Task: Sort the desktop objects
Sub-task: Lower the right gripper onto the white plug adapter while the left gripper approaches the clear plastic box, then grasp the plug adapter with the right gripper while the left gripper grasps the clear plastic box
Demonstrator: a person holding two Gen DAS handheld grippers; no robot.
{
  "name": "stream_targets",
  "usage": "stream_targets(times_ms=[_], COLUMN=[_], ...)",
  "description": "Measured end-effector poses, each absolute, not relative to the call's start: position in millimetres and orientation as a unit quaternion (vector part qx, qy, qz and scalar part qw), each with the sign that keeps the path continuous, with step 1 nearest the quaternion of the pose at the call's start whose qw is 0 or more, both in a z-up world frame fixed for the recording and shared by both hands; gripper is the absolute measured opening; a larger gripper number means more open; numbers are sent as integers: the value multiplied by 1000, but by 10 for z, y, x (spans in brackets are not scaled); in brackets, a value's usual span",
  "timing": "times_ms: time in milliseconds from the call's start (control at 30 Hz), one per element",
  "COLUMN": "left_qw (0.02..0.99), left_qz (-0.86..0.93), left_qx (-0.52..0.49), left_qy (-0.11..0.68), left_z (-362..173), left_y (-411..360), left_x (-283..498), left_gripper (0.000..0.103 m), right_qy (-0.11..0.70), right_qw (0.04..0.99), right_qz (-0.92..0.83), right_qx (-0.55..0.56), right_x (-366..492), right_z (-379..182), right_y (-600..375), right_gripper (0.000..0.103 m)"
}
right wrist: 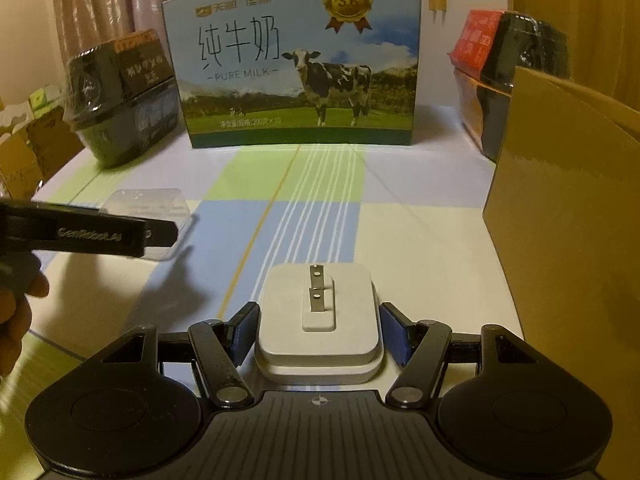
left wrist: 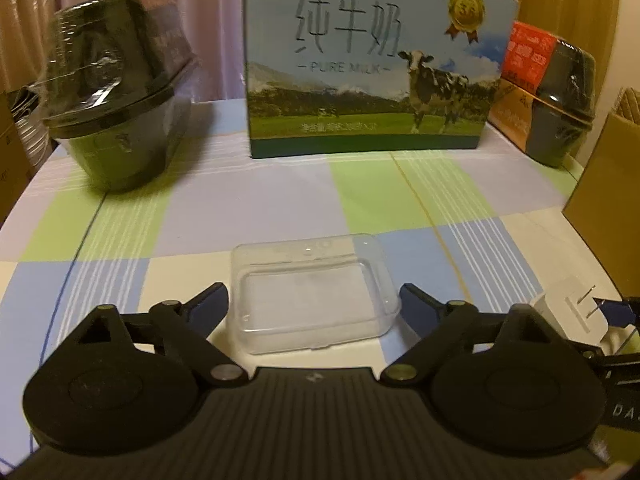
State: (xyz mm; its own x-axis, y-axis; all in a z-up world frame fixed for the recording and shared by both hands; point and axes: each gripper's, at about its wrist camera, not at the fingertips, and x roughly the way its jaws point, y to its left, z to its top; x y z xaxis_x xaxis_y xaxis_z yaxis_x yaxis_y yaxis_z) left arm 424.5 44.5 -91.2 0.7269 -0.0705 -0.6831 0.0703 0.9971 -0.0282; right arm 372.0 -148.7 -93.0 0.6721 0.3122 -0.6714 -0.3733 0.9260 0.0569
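So both tongs are lined up on their own item, which looks like grabbing two things to sort at once. The left gripper [left wrist: 314,300] sits spread wide around the clear plastic case [left wrist: 310,300] at bottom centre, pads not pressing it yet. The right gripper [right wrist: 318,330] is clamped on the white plug [right wrist: 318,320], prongs up, bottom centre. The milk carton [right wrist: 296,68] up top reads "PURE MILK" and "3.6"; the left gripper's arm says "GenRobot.AI".

A home, by the look of it: a table under a checked cloth [right wrist: 320,208], pleated curtains [right wrist: 120,0] along the far wall, a milk carton [right wrist: 296,68] and wrapped noodle bowls [left wrist: 120,92] on the table, cardboard boxes [right wrist: 568,208] stacked at both sides.
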Motion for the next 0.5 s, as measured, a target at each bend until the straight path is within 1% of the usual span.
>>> stream_targets(times_ms=[100, 133, 267, 500], left_qw=[928, 927, 926, 917], left_qz=[-38, -37, -36, -36], left_qx=[9, 11, 18, 15], left_qy=[370, 372, 376, 396], left_z=[-937, -946, -948, -875], left_y=[408, 398, 364, 333], left_x=[4290, 4302, 4246, 3774], left_gripper=[87, 84, 83, 83], right_qy=[359, 359, 359, 378], right_qw=[913, 913, 913, 908], right_qz=[188, 187, 184, 177], right_qx=[-42, -42, -52, -39], right_x=[3725, 3724, 3701, 3586], right_z=[-931, -929, -933, -873], right_y=[-1491, -1493, -1495, -1575], right_gripper=[62, 62, 62, 62])
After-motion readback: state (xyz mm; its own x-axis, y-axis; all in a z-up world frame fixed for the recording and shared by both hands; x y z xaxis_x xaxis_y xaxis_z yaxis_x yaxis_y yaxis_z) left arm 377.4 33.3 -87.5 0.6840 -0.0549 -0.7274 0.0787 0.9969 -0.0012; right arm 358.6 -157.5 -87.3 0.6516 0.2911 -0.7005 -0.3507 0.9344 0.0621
